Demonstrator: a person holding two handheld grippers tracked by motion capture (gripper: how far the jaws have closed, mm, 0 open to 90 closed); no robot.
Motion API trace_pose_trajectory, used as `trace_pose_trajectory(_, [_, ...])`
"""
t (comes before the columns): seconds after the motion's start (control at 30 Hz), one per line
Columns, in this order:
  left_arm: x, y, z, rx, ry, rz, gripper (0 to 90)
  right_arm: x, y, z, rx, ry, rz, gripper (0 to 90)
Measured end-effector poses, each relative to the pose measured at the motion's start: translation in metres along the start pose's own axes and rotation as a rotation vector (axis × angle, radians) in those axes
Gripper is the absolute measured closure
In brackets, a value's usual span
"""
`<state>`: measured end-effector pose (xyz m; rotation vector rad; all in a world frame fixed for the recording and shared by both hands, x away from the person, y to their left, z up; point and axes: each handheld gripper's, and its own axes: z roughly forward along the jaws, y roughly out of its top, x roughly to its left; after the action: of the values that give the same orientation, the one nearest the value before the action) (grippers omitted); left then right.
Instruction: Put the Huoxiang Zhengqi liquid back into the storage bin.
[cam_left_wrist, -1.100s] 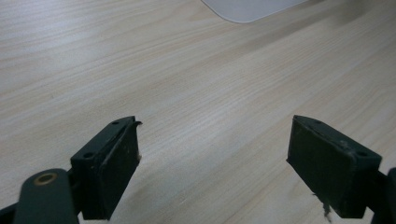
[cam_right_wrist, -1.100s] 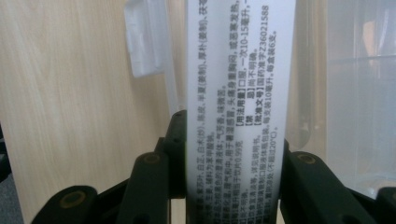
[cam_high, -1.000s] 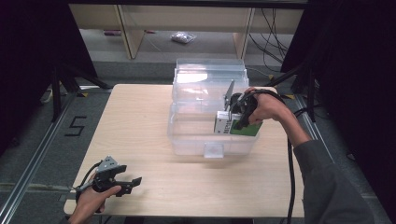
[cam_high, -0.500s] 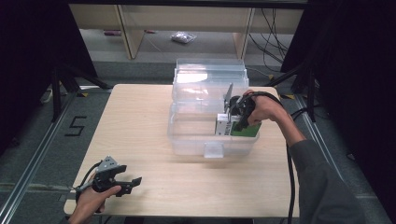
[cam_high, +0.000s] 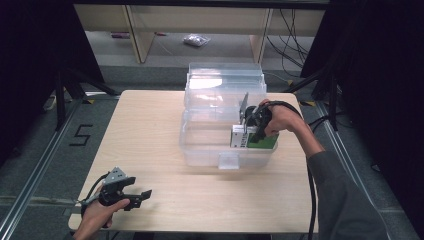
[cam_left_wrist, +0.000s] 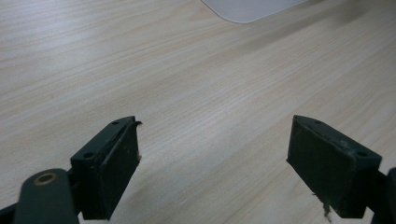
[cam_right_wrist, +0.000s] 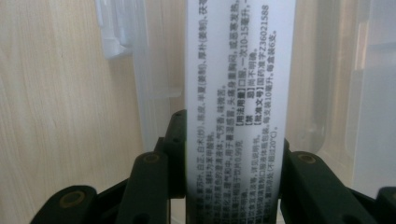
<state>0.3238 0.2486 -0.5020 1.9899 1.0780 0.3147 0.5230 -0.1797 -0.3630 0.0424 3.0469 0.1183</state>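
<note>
Gripping a white box (cam_right_wrist: 232, 93) printed with small text, the right gripper (cam_high: 256, 124) has its jaws clamped on the box's two broad faces, and in the right gripper view the box rises straight up between them with clear plastic walls close on both sides. From the high view the box, green on one face, sits low inside the right-hand end of a clear plastic bin (cam_high: 200, 150), just ahead of the hand and below it; whether its bottom edge already touches the bin floor I cannot tell. The main risk, as I judge it, is the tight space around the jaws: letting go means spreading them outward, and the bin wall just beside the tool could block one jaw or be knocked, nudging the light bin across the table (cam_high: 145, 135). A box this tall and thin would probably tip over if freed while off the floor or leaning, and it could end up lying against the wall. Pulling the tool back up at a slant might also catch the bin's rim or the raised lid behind it. The left gripper (cam_high: 131, 196) rests well apart from all this, near the table's front corner, jaws spread wide and empty over bare wood, so nothing steadies the bin.
</note>
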Motion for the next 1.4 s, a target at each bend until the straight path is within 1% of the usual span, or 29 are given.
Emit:
trace_pose_trajectory(0.03, [-0.002,0.000,0.002,-0.028,-0.003,-0.029,16.0,0.003,0.002,0.001,-0.002,0.020,0.046,64.6])
trace_pose_trajectory(0.07, [-0.003,0.000,0.002,-0.029,0.006,-0.030,15.9,0.002,0.002,0.002,-0.007,0.028,0.036,64.6])
trace_pose_trajectory(0.1, [-0.003,0.000,0.002,-0.035,0.007,-0.032,15.9,0.001,0.001,0.002,0.003,0.015,0.022,64.6])
trace_pose_trajectory(0.13, [-0.003,-0.001,0.002,-0.036,-0.004,-0.034,15.9,0.002,0.001,0.003,0.014,0.017,0.043,64.6])
trace_pose_trajectory(0.17, [0.000,0.000,0.000,-0.002,0.001,-0.002,15.9,0.001,0.001,0.006,0.007,0.019,0.022,64.6])
trace_pose_trajectory(0.2, [0.000,0.000,0.000,0.002,-0.001,0.002,16.0,0.001,0.001,0.007,0.018,0.020,0.030,64.6])
trace_pose_trajectory(0.27, [0.000,0.000,0.000,0.000,-0.002,-0.001,15.9,0.001,0.000,0.010,0.012,0.024,0.022,64.6])
trace_pose_trajectory(0.3, [0.000,0.000,0.000,0.003,-0.003,0.002,16.0,0.002,0.000,0.012,0.007,0.036,0.043,64.5])
trace_pose_trajectory(0.33, [-0.002,0.000,0.002,-0.027,-0.003,-0.027,16.0,0.002,0.000,0.013,0.002,0.042,0.043,64.5])
trace_pose_trajectory(0.37, [-0.001,0.000,0.001,-0.009,-0.002,-0.009,15.9,0.001,-0.001,0.015,0.000,0.038,0.037,64.5])
trace_pose_trajectory(0.4, [0.000,0.000,0.000,0.002,-0.003,0.001,15.9,0.001,-0.001,0.015,0.024,0.041,0.040,64.5])
trace_pose_trajectory(0.43, [0.000,0.000,0.000,0.000,-0.002,-0.003,16.0,0.001,0.000,0.017,0.014,0.046,0.030,64.5])
trace_pose_trajectory(0.47, [0.000,0.000,0.000,0.002,-0.003,-0.001,16.0,0.002,0.000,0.018,0.017,0.056,0.043,64.5])
trace_pose_trajectory(0.5, [0.000,0.000,0.000,0.000,-0.003,-0.003,15.9,0.001,0.000,0.018,0.036,0.041,0.038,64.5])
trace_pose_trajectory(0.63, [0.000,0.000,0.000,0.000,-0.003,-0.003,16.0,-0.003,0.000,0.022,0.019,0.043,-0.002,64.5])
trace_pose_trajectory(0.73, [0.000,0.000,0.000,-0.001,-0.002,-0.003,16.0,-0.002,0.002,0.024,0.029,0.044,0.021,64.4])
trace_pose_trajectory(0.77, [0.000,0.000,0.000,0.000,-0.003,-0.001,15.9,-0.004,0.001,0.025,0.030,0.036,0.002,64.4])
trace_pose_trajectory(0.8, [0.000,0.000,0.000,-0.002,-0.003,-0.002,16.0,-0.002,0.002,0.026,0.047,0.047,0.035,64.4])
trace_pose_trajectory(0.83, [0.000,0.000,0.000,-0.001,-0.003,-0.003,16.0,-0.003,0.001,0.028,0.037,0.042,0.019,64.4])
trace_pose_trajectory(0.87, [0.000,0.000,0.000,0.000,-0.004,-0.004,16.0,-0.002,0.001,0.028,0.038,0.047,0.034,64.4])
trace_pose_trajectory(0.93, [0.000,0.000,0.000,0.000,-0.003,-0.002,15.9,-0.003,0.001,0.032,0.026,0.054,0.012,64.4])
trace_pose_trajectory(1.0, [0.000,0.000,0.000,-0.001,-0.003,-0.002,16.0,-0.002,-0.001,0.034,0.026,0.056,0.030,64.3])
trace_pose_trajectory(1.03, [0.000,0.000,0.000,-0.001,-0.004,-0.003,15.9,0.000,-0.002,0.035,0.049,0.061,0.055,64.3])
trace_pose_trajectory(1.07, [0.000,0.000,0.000,0.000,-0.002,-0.003,15.9,0.000,-0.002,0.036,0.050,0.056,0.053,64.3])
trace_pose_trajectory(1.1, [0.000,0.000,0.000,0.000,-0.001,-0.003,16.0,-0.002,-0.002,0.038,0.027,0.065,0.011,64.3])
trace_pose_trajectory(1.13, [0.000,0.000,0.000,0.000,-0.003,-0.003,16.0,-0.001,-0.002,0.039,0.030,0.060,0.025,64.3])
trace_pose_trajectory(1.23, [0.000,0.000,0.000,0.002,-0.003,0.001,15.9,-0.001,-0.003,0.042,0.024,0.065,0.014,64.1])
trace_pose_trajectory(1.3, [0.000,0.000,0.000,0.001,-0.003,-0.002,16.0,0.000,-0.003,0.044,0.018,0.079,0.040,64.0])
trace_pose_trajectory(1.4, [0.000,0.000,0.000,0.002,-0.003,0.000,15.9,-0.001,-0.004,0.047,0.034,0.072,0.027,63.9])
